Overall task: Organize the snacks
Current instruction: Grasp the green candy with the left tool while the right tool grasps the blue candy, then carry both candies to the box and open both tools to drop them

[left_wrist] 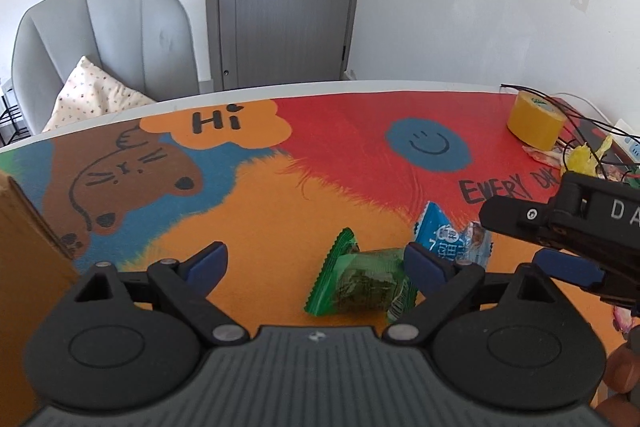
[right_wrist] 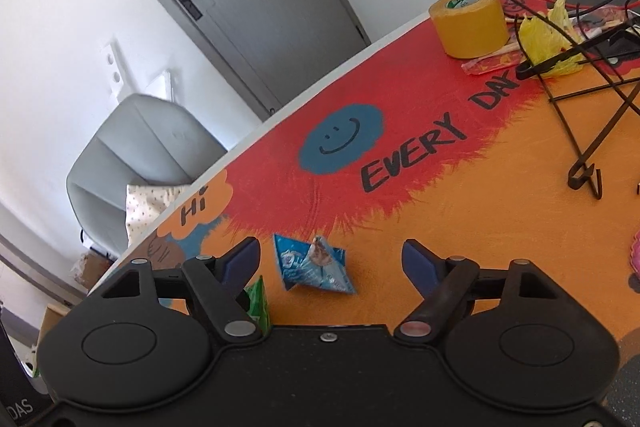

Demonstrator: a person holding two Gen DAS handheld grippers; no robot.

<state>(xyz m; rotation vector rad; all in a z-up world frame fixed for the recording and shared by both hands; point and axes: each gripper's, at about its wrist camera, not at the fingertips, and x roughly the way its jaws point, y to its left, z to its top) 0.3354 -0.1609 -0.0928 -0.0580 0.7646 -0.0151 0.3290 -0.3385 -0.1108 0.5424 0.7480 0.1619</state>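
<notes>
A green snack packet (left_wrist: 360,283) lies on the colourful table mat, just inside my left gripper's right finger. My left gripper (left_wrist: 316,261) is open and empty above the mat. A blue snack packet (left_wrist: 452,235) lies just beyond it, partly hidden by that finger. In the right wrist view the blue packet (right_wrist: 316,265) lies between the wide-open fingers of my right gripper (right_wrist: 332,259), which is empty. A corner of the green packet (right_wrist: 258,303) shows by its left finger. The right gripper's body (left_wrist: 560,227) enters the left wrist view from the right.
A cardboard box (left_wrist: 24,267) stands at the left. A yellow tape roll (right_wrist: 468,25), yellow wrapper (right_wrist: 548,35), black wires and a black wire stand (right_wrist: 584,131) sit at the far right. A pink item (right_wrist: 635,255) lies at the right edge. A grey chair (left_wrist: 104,39) stands behind the table.
</notes>
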